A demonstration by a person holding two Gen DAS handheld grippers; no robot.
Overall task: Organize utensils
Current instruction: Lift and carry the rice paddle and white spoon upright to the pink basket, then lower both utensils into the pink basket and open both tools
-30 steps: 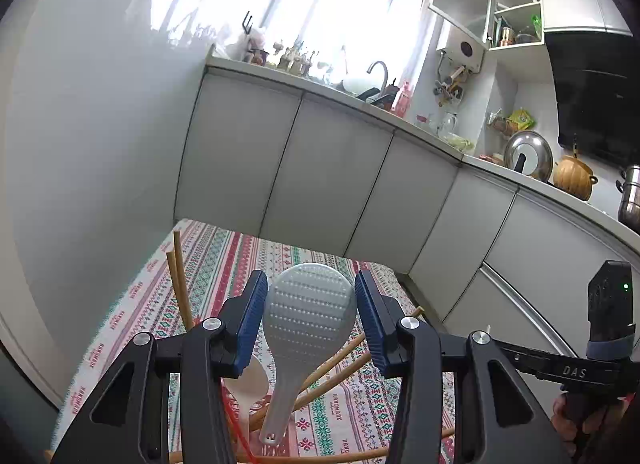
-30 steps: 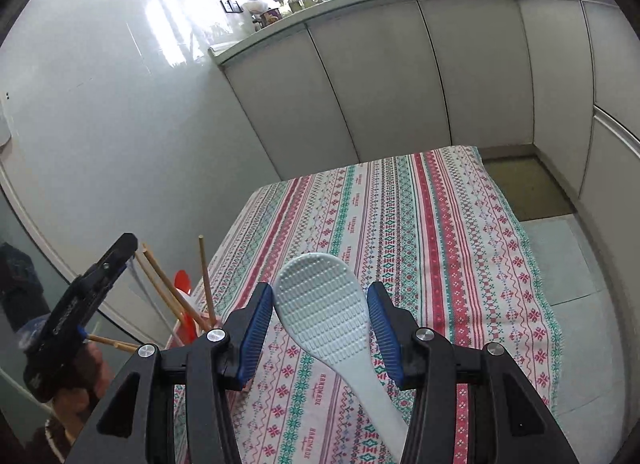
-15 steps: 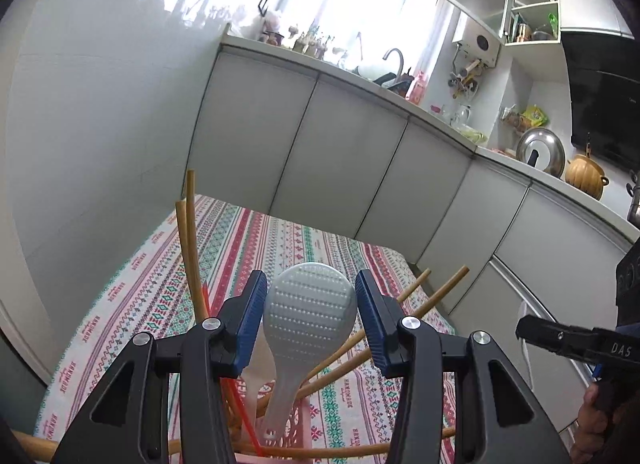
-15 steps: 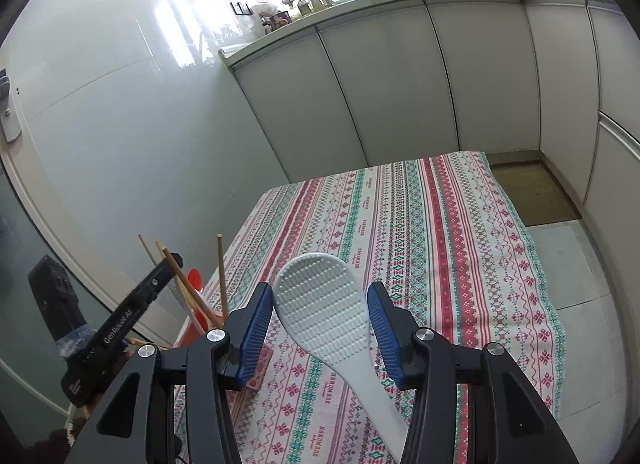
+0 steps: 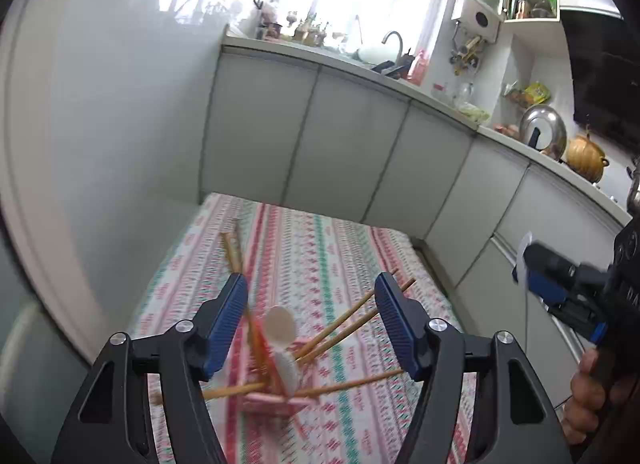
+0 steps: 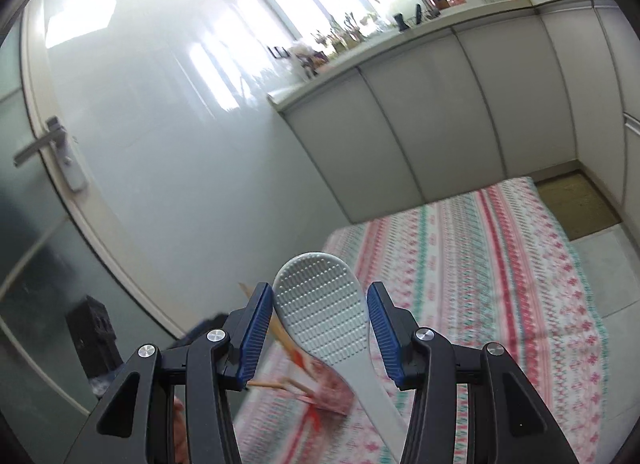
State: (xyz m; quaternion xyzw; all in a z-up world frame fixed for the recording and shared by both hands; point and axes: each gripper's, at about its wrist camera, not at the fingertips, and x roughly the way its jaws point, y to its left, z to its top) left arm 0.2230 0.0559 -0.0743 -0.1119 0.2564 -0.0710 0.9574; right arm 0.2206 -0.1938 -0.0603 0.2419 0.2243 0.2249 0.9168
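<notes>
In the left wrist view my left gripper (image 5: 310,322) is open and empty above a pink utensil holder (image 5: 276,396) on the striped tablecloth (image 5: 320,248). The holder has several wooden chopsticks (image 5: 344,320) fanning out, a white spoon (image 5: 280,324) and a white rice paddle (image 5: 287,370) standing in it. My right gripper (image 6: 320,334) is shut on a second white rice paddle (image 6: 322,314), its dimpled head between the fingers and its handle pointing down-right. Below it the holder (image 6: 332,392) and chopsticks (image 6: 280,338) show blurred. The right gripper also shows at the right edge of the left wrist view (image 5: 560,284).
The table stands against a glossy white wall (image 5: 100,144), with grey cabinets (image 5: 340,152) and a cluttered counter with sink (image 5: 392,64) behind. A door with a handle (image 6: 52,152) is at the left. Floor and a mat (image 6: 576,204) lie beyond the table's right edge.
My left gripper has opened and let go of its rice paddle, which now stands in the holder. The left gripper has pulled up and back. The right gripper swung left, paddle still held.
</notes>
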